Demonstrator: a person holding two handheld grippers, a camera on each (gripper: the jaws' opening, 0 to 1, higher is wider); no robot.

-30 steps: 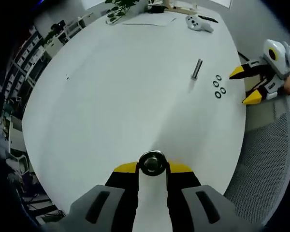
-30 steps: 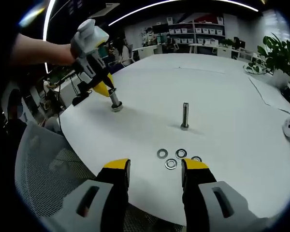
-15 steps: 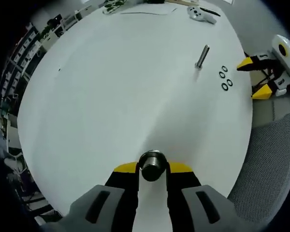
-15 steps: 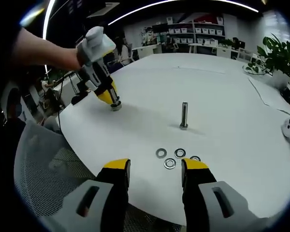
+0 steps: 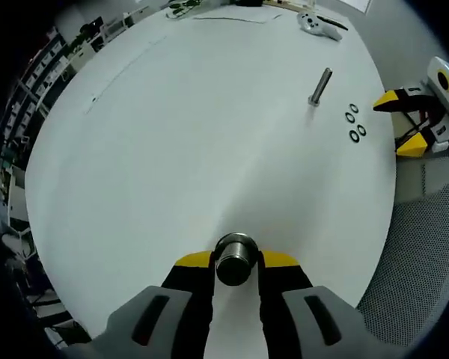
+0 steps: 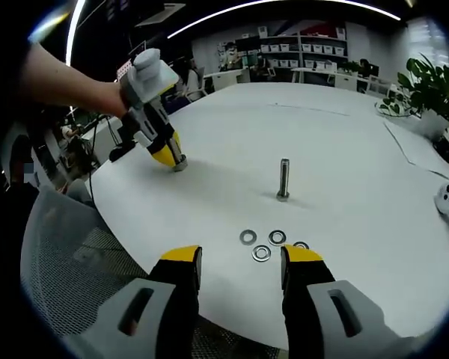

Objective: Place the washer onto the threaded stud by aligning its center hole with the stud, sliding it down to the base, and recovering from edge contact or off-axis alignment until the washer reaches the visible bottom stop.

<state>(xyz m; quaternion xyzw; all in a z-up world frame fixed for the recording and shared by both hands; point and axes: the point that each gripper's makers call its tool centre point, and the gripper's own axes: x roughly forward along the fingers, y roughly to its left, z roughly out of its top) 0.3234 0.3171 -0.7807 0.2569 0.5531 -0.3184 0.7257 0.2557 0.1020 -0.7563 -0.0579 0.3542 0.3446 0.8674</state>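
Three small silvery steel washers [image 6: 270, 244] lie loose in a tight cluster on the round white worktop [image 6: 344, 149], just ahead of the right gripper [image 6: 241, 262], whose yellow-tipped jaws stand wide apart with nothing between them; beyond the cluster stands a tall upright threaded metal stud [image 6: 283, 179], bare of any washer. The left gripper [image 5: 236, 259] has its jaws closed on a short metal cylinder [image 5: 235, 259] near the worktop's edge, seen end-on in the left gripper view and from the side in the right gripper view, which also takes in a potted green plant [image 6: 432, 90].
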